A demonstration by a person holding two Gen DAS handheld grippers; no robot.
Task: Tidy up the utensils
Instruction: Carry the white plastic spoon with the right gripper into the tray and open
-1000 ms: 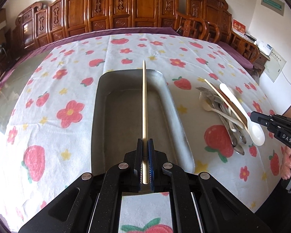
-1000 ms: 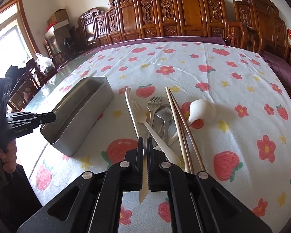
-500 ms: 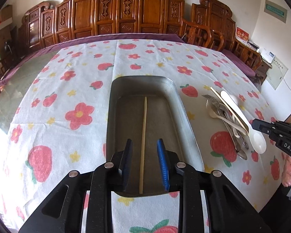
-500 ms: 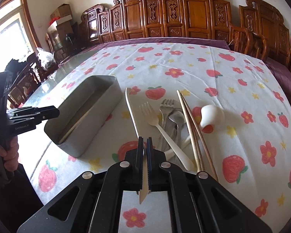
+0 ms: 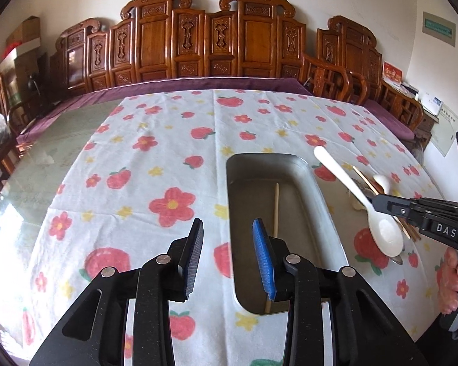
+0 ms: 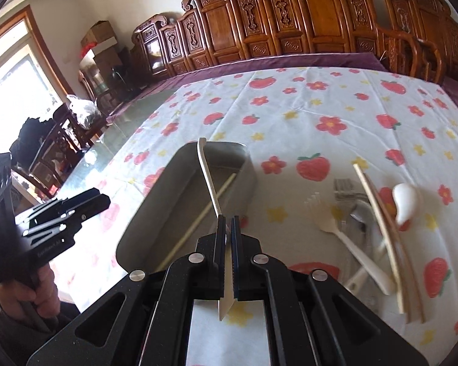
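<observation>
The left gripper [image 5: 227, 256] is opening, empty, beside the tray [image 5: 329, 213] (one chopstick [image 5: 276, 210] inside). The right gripper [image 6: 227, 228] pinches a white knife [image 6: 207, 174] above it.

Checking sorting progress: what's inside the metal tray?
One chopstick lies along the metal tray floor. The left gripper covers its near end; nothing else shows inside.

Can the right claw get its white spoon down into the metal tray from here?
Probably yes. The right claw is shut on the white spoon beside the open metal tray; only one chopstick lies inside, and the left claw holds nothing.
</observation>
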